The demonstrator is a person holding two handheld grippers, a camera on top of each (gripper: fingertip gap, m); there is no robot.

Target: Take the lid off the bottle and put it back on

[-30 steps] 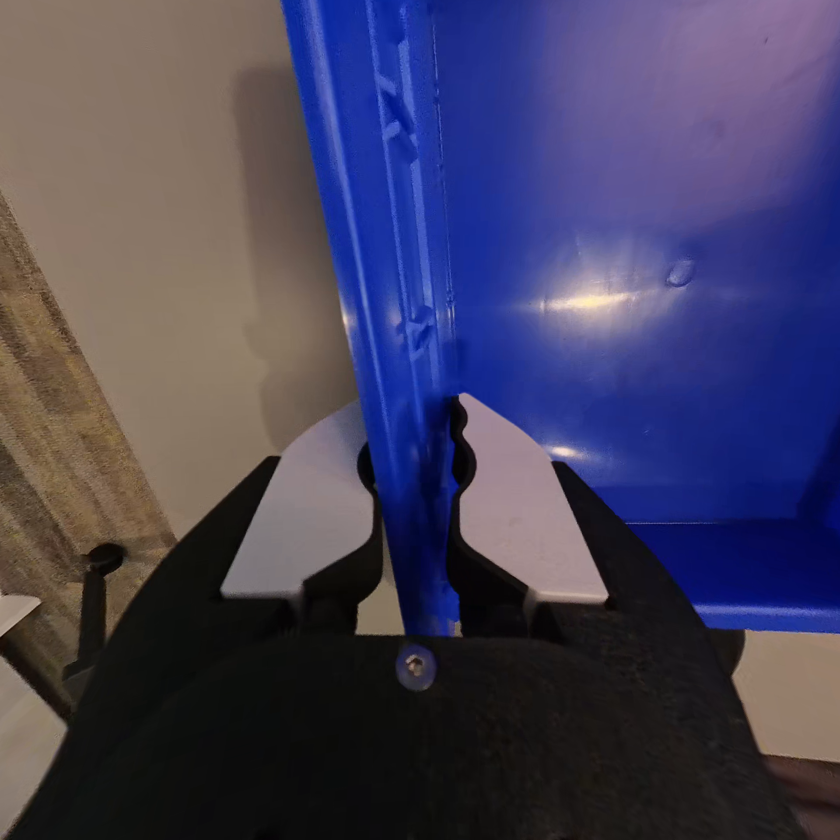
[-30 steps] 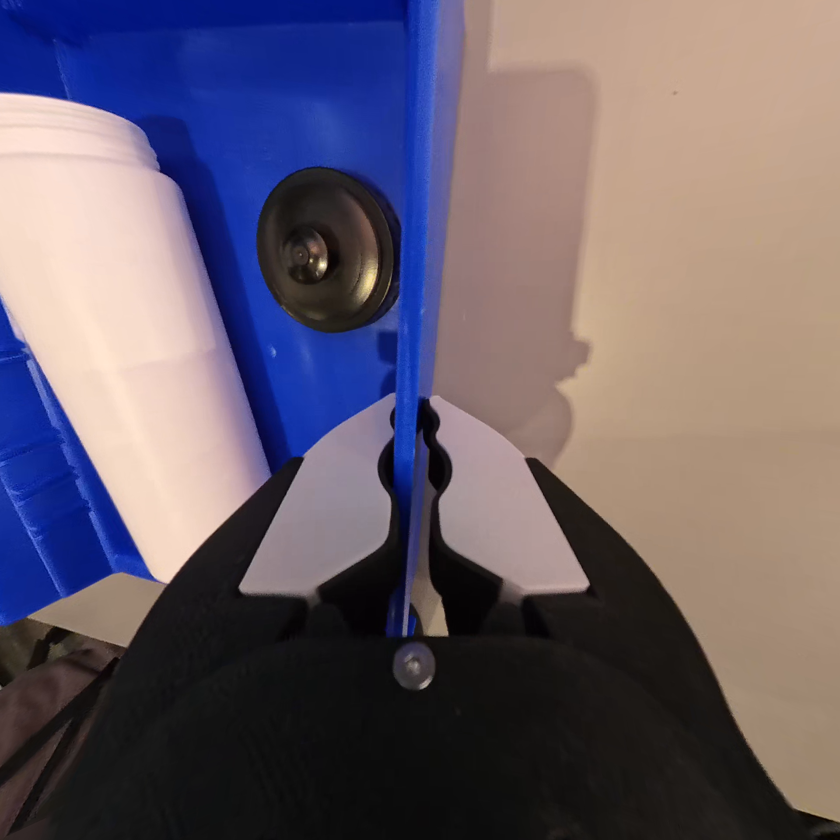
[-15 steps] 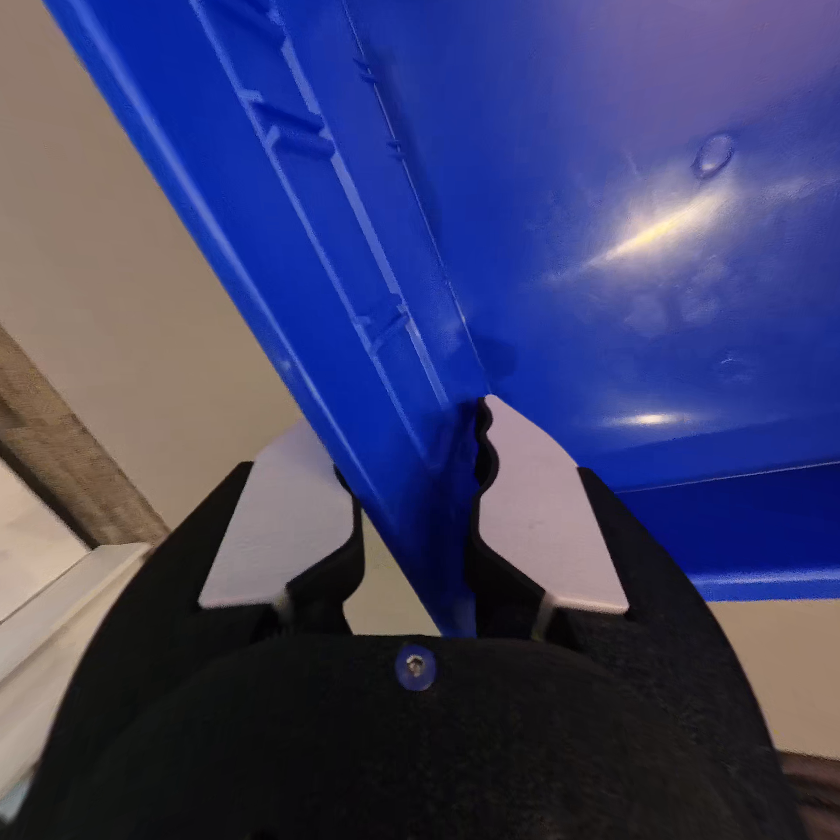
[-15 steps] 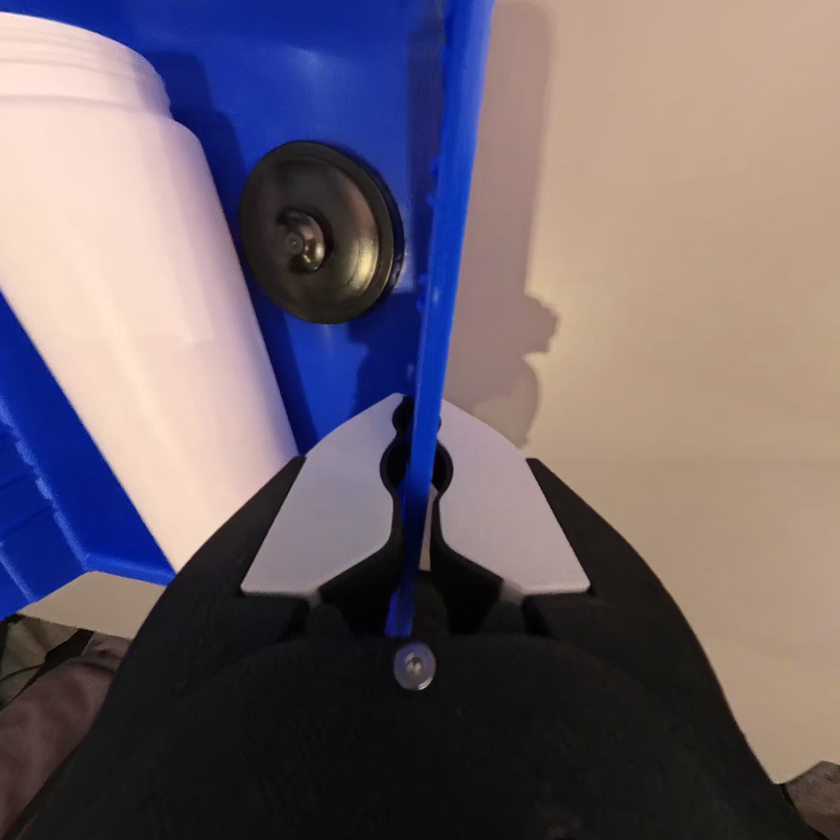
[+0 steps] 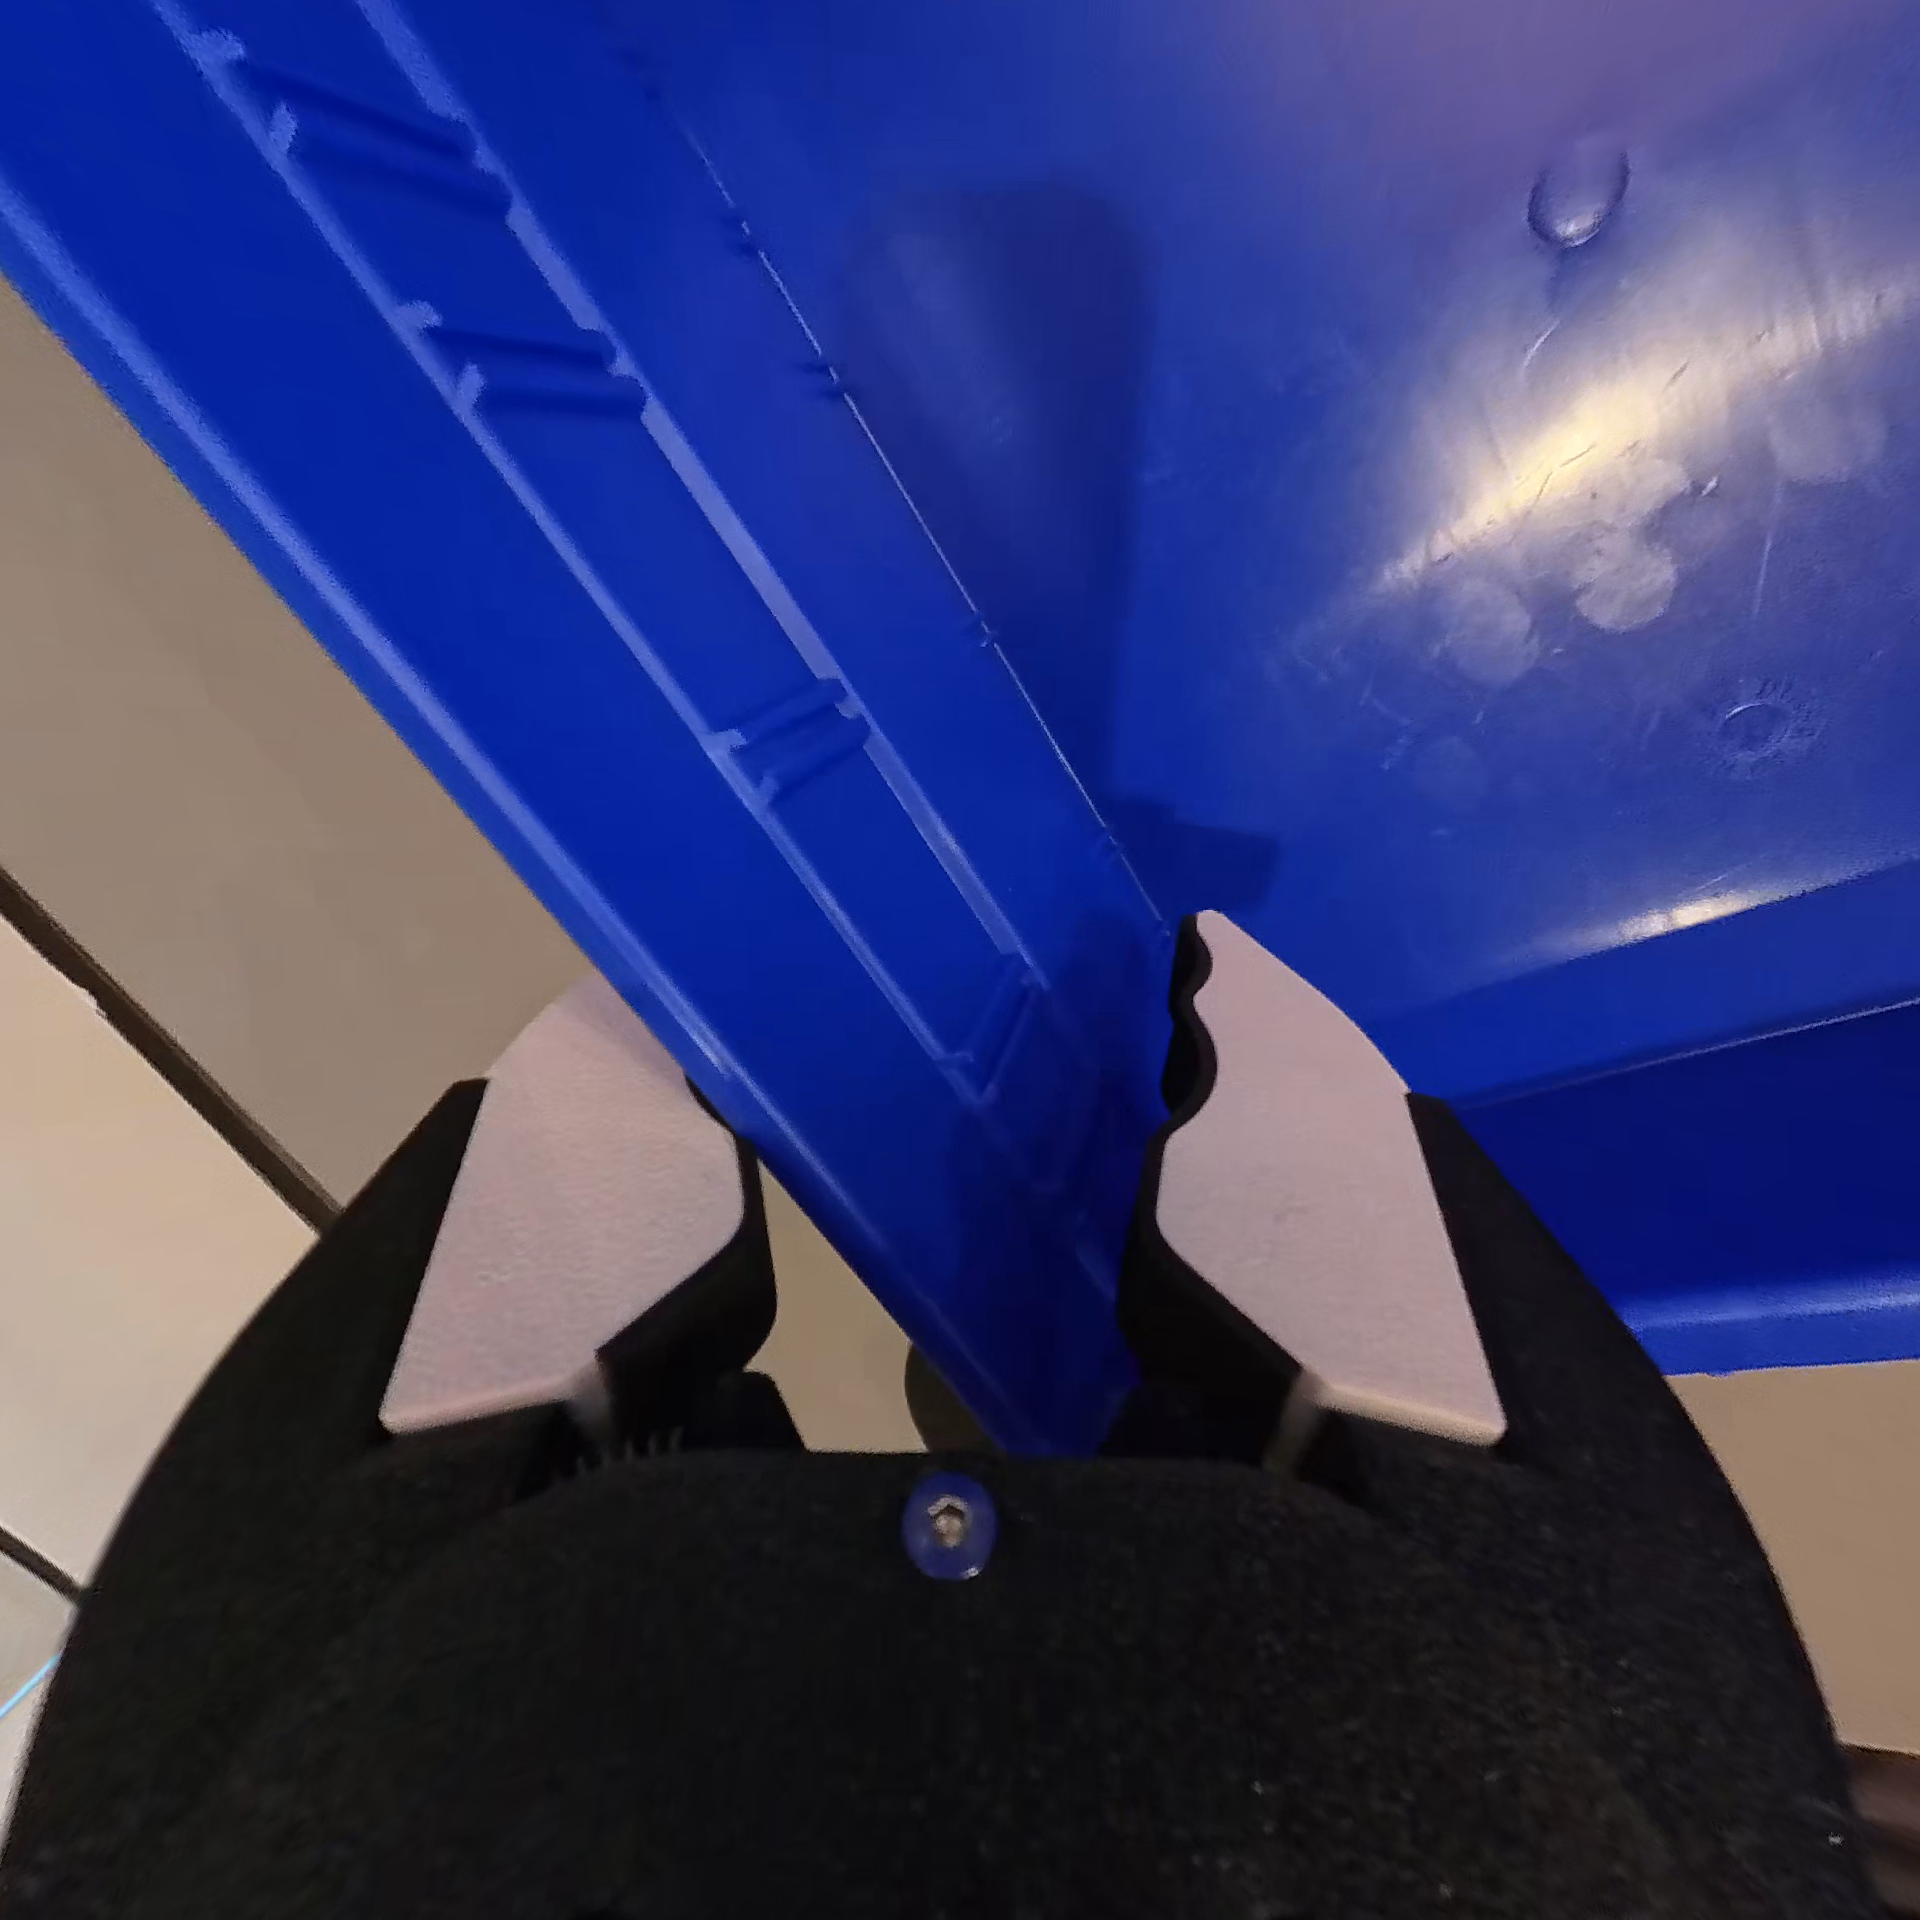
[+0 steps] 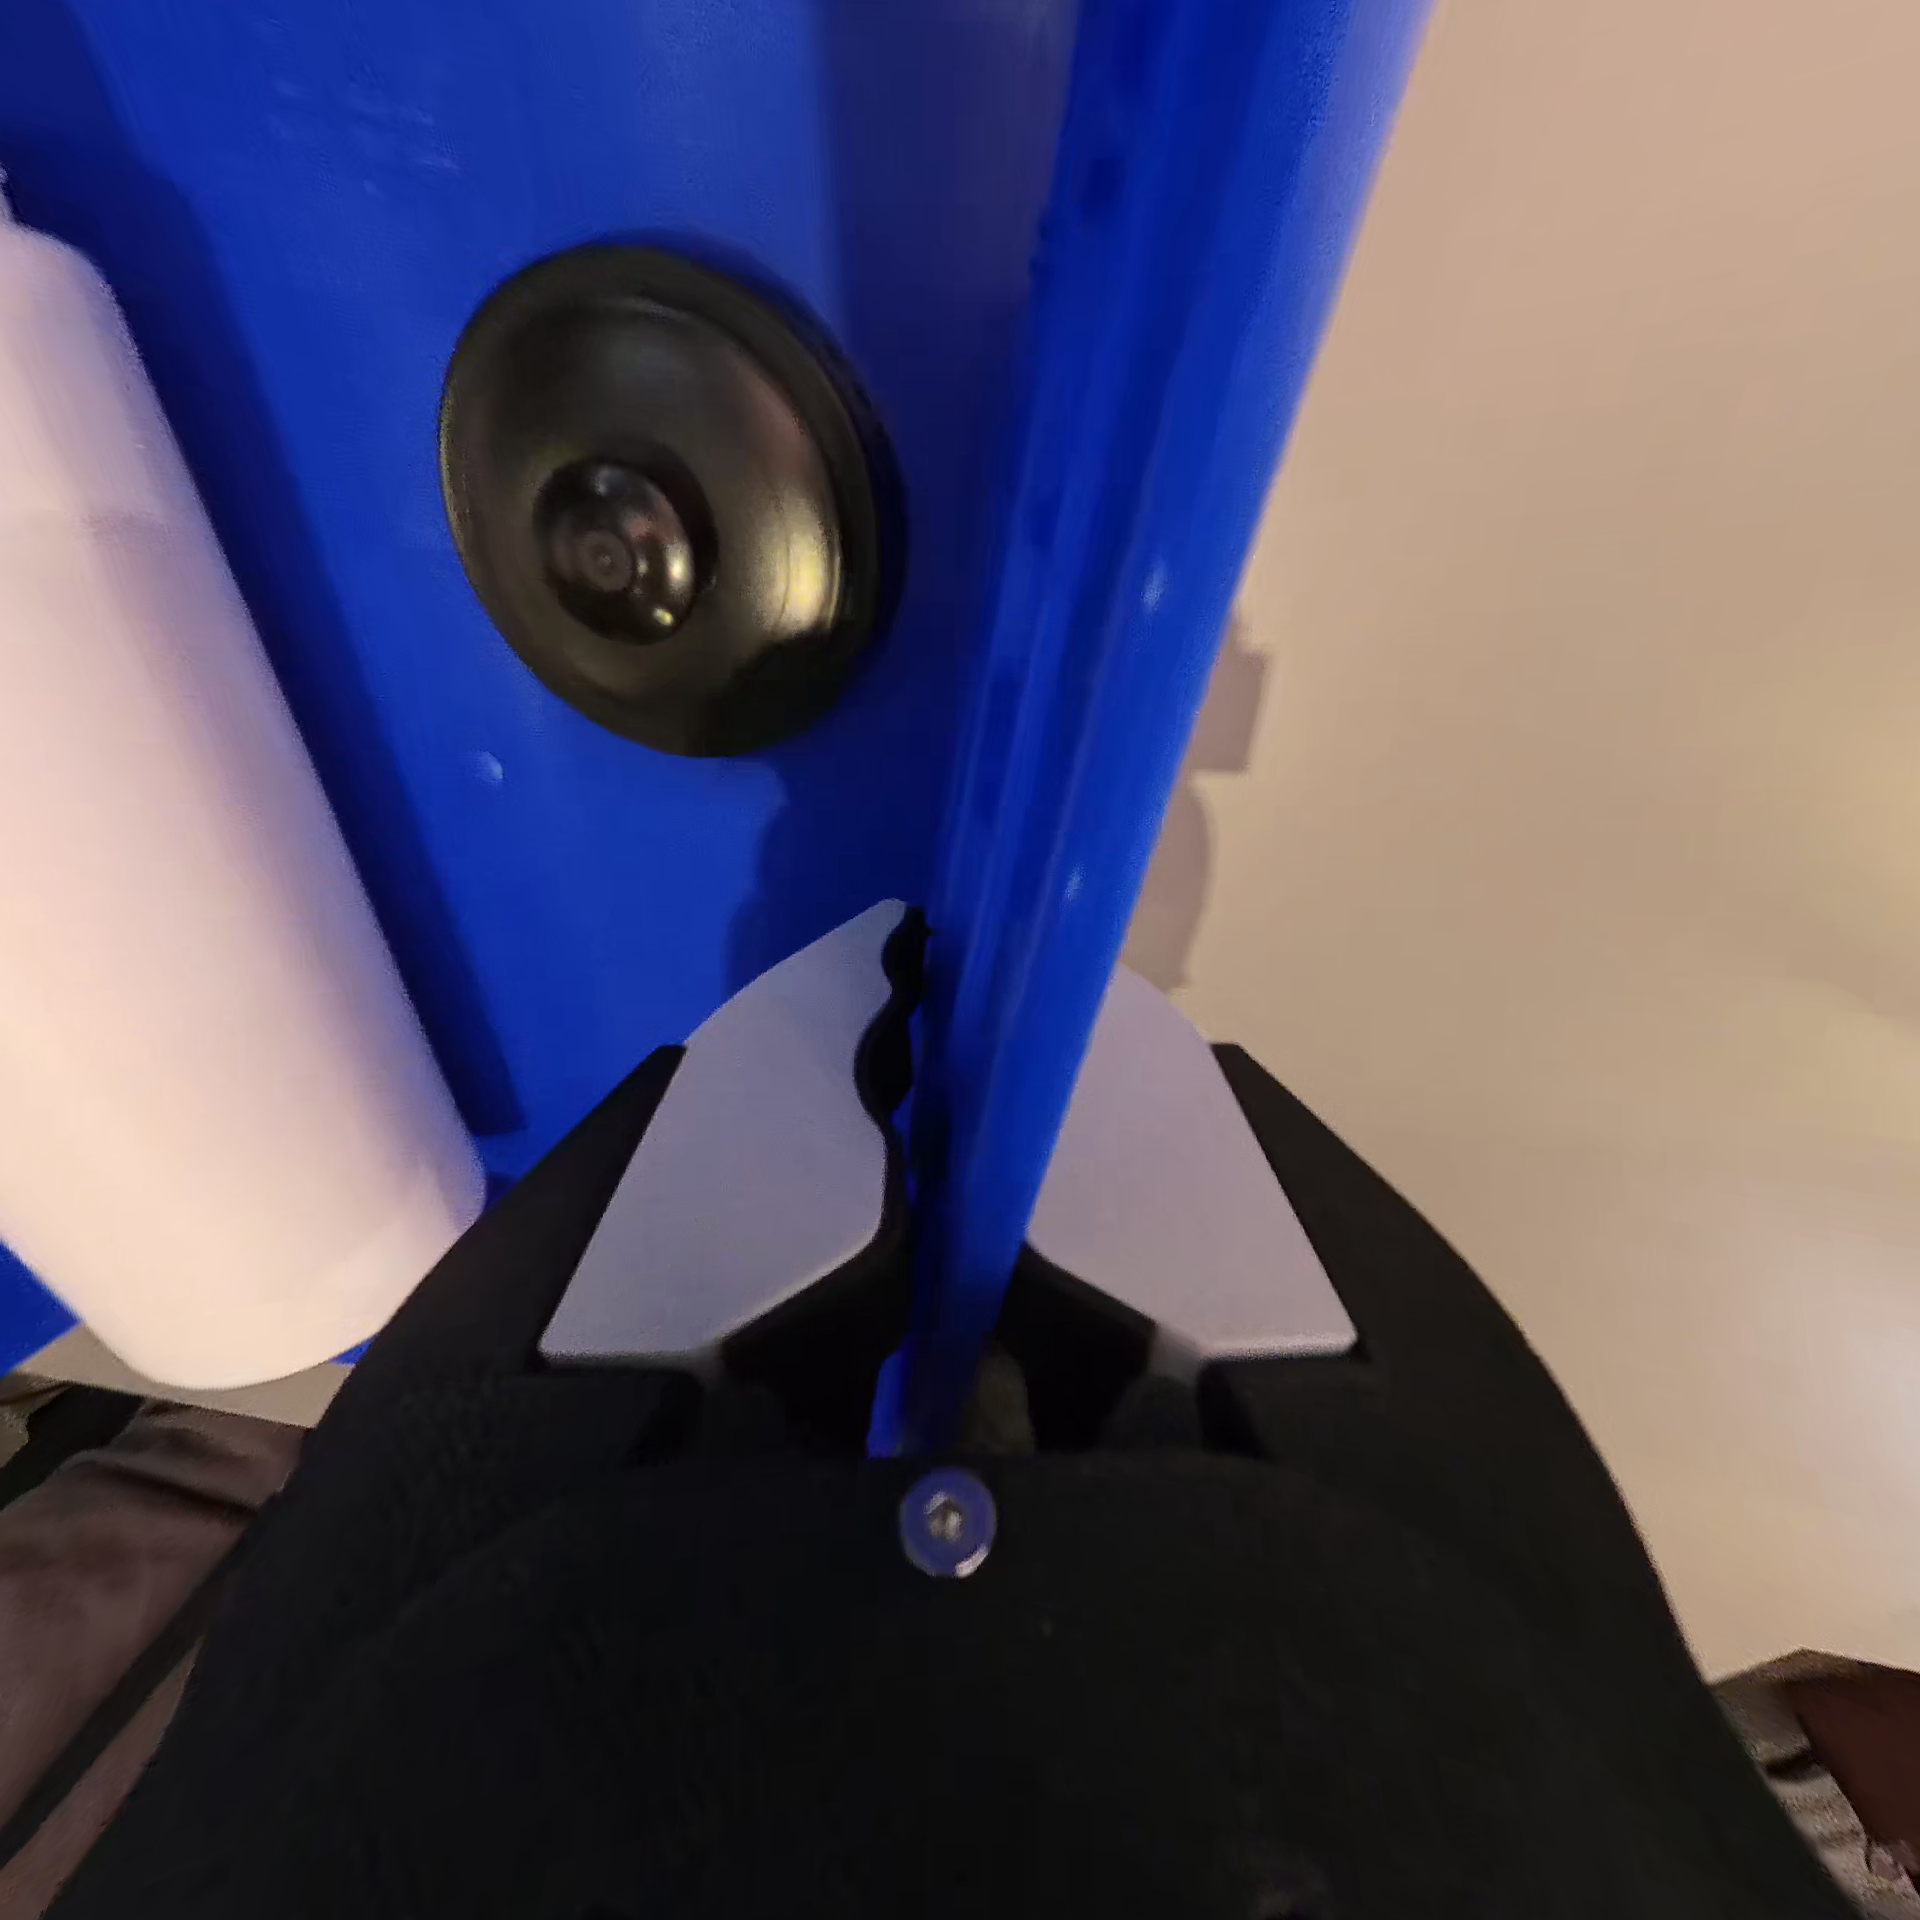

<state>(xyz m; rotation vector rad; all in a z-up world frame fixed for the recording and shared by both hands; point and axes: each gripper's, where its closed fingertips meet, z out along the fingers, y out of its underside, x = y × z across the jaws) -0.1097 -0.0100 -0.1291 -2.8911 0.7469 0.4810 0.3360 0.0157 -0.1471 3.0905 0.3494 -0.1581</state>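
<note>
Blue plastic fills both views: you are holding a blue bin [image 5: 1351, 416] by two of its side walls, one gripper on each. Your left gripper [image 5: 1081, 1039] has its jaws closed on the ribbed wall, which runs diagonally up toward the upper left of the left wrist view; the right-hand finger [image 5: 1278, 1195] lies against the bin's inner face, and the other finger sits outside the wall, partly hidden by it. The bin's glossy inner surface carries scuffs and a bright reflection.

Your right gripper [image 6: 956, 1049] likewise has its jaws clamped on a thin wall of the bin [image 6: 1143, 520], with the wall edge-on between the two pale finger plates. Inside the bin, just to the left of that wall, a round black lid [image 6: 665, 499] rests against the blue surface, its raised centre knob facing the camera. Farther left lies the white bottle [image 6: 156, 883], a plain cylinder (blurred here) with its base end near your jaws and its far end cut off by the frame. Lid and bottle are apart, so the lid is off the bottle. Whether the two touch the same face of the bin you cannot tell.

Beyond the bin in both views is a plain beige surface [image 6: 1610, 727], with the gripper's shadow on it beside the wall.
</note>
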